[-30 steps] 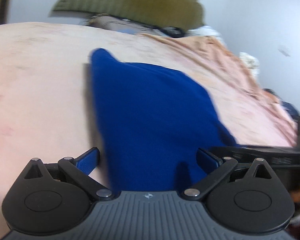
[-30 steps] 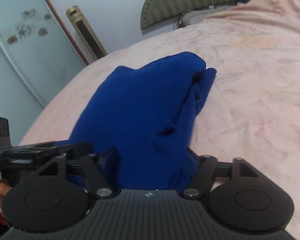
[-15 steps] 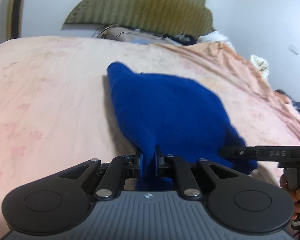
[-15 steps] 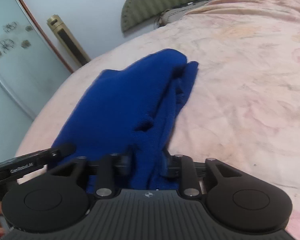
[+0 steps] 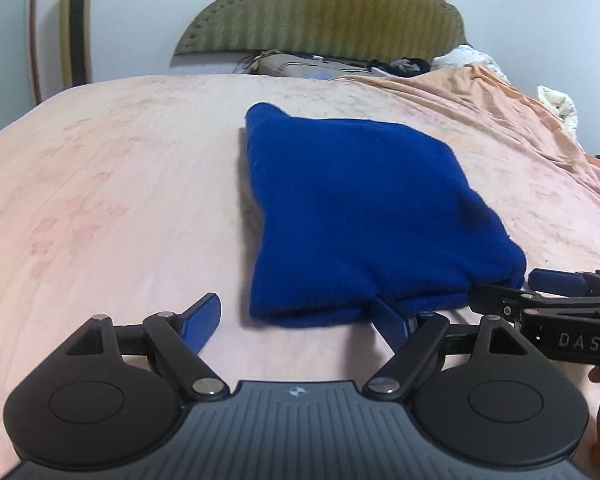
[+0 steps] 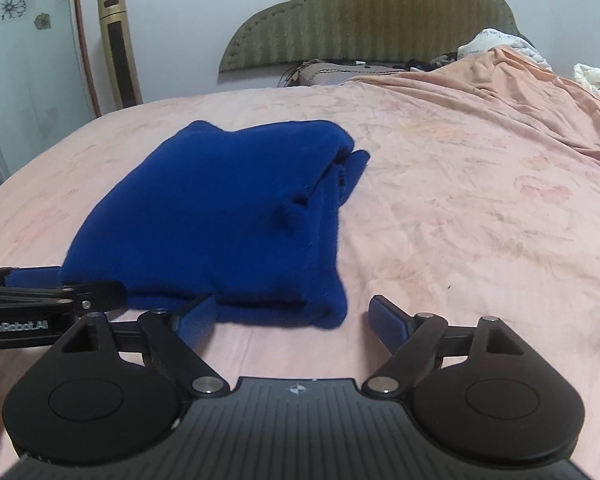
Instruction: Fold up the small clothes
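Observation:
A blue knitted garment (image 5: pixel 356 208) lies folded into a thick pad on the pink bedsheet (image 5: pixel 112 184); it also shows in the right wrist view (image 6: pixel 220 216). My left gripper (image 5: pixel 300 320) is open and empty, just short of the garment's near edge. My right gripper (image 6: pixel 292 318) is open and empty at the near right corner of the garment. Each gripper shows at the side of the other's view: the right gripper (image 5: pixel 556 284) and the left gripper (image 6: pixel 32 280).
An olive padded headboard (image 5: pixel 324 12) stands at the far end, with a pillow and dark items below it. A rumpled peach blanket (image 6: pixel 500 84) covers the right side of the bed. A gold tower fan (image 6: pixel 120 52) stands by the left wall.
Both grippers were shut on the garment's near edge half a second ago. They have now opened, let it go and drawn back. The garment lies flat on the bed.

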Demonstrator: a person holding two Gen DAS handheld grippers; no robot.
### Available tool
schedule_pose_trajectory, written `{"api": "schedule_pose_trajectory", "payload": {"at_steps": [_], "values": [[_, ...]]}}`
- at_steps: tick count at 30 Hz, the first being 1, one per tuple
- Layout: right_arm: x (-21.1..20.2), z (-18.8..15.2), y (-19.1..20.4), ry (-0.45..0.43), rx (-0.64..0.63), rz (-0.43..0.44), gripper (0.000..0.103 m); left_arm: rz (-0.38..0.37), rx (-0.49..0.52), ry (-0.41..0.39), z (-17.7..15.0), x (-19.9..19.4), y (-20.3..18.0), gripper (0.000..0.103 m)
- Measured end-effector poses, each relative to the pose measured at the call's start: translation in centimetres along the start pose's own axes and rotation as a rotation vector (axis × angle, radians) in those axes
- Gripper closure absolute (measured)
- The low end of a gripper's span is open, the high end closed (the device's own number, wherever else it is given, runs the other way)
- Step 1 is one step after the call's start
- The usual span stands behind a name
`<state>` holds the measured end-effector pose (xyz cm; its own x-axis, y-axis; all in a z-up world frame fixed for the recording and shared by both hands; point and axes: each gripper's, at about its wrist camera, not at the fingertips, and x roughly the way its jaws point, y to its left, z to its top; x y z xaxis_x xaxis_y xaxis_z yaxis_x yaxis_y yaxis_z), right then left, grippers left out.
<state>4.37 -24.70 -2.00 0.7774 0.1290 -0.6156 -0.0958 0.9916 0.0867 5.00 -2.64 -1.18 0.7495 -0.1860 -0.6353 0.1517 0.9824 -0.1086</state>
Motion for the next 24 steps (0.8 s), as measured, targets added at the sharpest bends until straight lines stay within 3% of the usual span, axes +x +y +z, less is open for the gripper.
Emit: {"api": "schedule_pose_trajectory", "payload": {"at_steps": [13, 24], "values": [[-0.8, -1.6, 1.8, -0.003, -0.051, -0.029, 0.007, 0.05, 0.008, 0.005, -1.5, -1.4, -0.5, 0.02], [-0.7, -2.4, 2.1, -0.001, -0.088, -0.061, 0.0, 0.111, 0.043, -0.018, -2.5, -1.8, -0.4, 0.008]]}}
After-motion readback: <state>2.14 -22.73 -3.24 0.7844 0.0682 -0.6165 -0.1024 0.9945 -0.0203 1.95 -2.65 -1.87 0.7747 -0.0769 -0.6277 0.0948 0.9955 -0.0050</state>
